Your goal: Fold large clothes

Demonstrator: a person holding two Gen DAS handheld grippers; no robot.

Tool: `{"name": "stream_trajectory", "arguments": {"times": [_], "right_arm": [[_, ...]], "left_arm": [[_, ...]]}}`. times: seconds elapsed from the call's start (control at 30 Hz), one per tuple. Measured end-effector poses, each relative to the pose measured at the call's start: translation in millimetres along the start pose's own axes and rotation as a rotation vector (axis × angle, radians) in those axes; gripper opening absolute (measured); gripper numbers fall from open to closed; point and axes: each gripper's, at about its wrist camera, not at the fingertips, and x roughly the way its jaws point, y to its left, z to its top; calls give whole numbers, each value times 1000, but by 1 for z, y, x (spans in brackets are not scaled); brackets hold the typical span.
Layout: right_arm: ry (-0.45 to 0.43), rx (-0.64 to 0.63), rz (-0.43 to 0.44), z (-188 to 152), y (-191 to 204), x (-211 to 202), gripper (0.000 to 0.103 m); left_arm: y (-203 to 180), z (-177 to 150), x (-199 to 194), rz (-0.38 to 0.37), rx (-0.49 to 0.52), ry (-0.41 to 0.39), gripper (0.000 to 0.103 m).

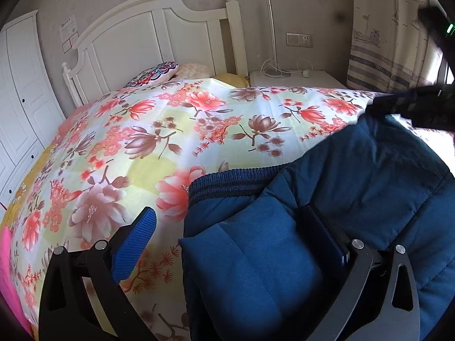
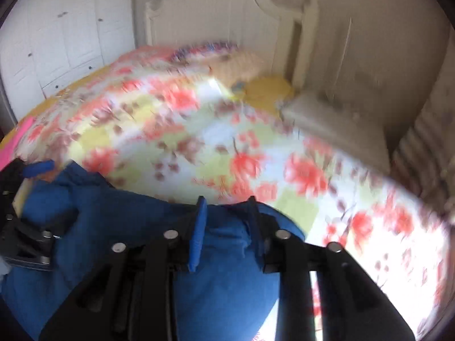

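A dark blue padded jacket [image 1: 355, 187] with a ribbed hem lies on the flowered bedspread [image 1: 170, 130]. My left gripper [image 1: 233, 221] is open: its left finger [image 1: 133, 244] is over the bedspread, its right finger is pressed into the jacket's folds. The right gripper [image 1: 403, 108] shows at the far right, at the jacket's far edge. In the blurred right wrist view, my right gripper [image 2: 226, 221] has a fold of the blue jacket [image 2: 119, 227] between its fingers, with a narrow gap. The left gripper [image 2: 25, 213] shows at the left edge.
A white headboard [image 1: 148, 37] and pillows [image 1: 159, 74] are at the far end of the bed. A white nightstand [image 1: 295, 78] with a lamp stands right of it. White wardrobe doors [image 1: 20, 91] are on the left. A pink cloth [image 1: 8, 272] lies at the left edge.
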Motion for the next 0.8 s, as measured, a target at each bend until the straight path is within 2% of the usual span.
{"name": "stream_trajectory", "arguments": {"times": [0.03, 0.07, 0.2, 0.27, 0.3, 0.37, 0.43, 0.47, 0.5, 0.53, 0.67, 0.8], "right_arm": [[24, 28, 50, -9, -4, 15, 36], [-17, 44, 64, -12, -6, 16, 36], [29, -25, -2, 3, 3, 4, 36], [-16, -48, -60, 16, 10, -10, 36], [-60, -57, -56, 23, 16, -21, 36], [-99, -94, 30, 29, 36, -35, 37], [-36, -194, 62, 27, 63, -26, 39], [21, -248, 51, 23, 75, -13, 39], [118, -311, 24, 13, 88, 11, 39], [139, -313, 15, 9, 90, 24, 39], [163, -193, 103, 13, 71, 33, 39], [112, -195, 55, 8, 74, 29, 40]], "left_arm": [[0, 0, 1, 0, -1, 3, 99], [1, 0, 2, -3, -3, 8, 99], [0, 1, 2, -6, -2, 9, 99], [1, 1, 2, -9, -3, 10, 99], [1, 1, 2, -10, -4, 9, 99], [0, 1, 1, -11, -5, 9, 99], [0, 1, 1, -11, -6, 9, 99], [0, 0, 1, -12, -7, 9, 99], [1, 0, 1, -12, -7, 9, 99], [1, 0, 2, -9, -8, 12, 99], [4, 0, 6, -32, -26, 32, 99], [3, 0, 6, -28, -25, 28, 99]]}}
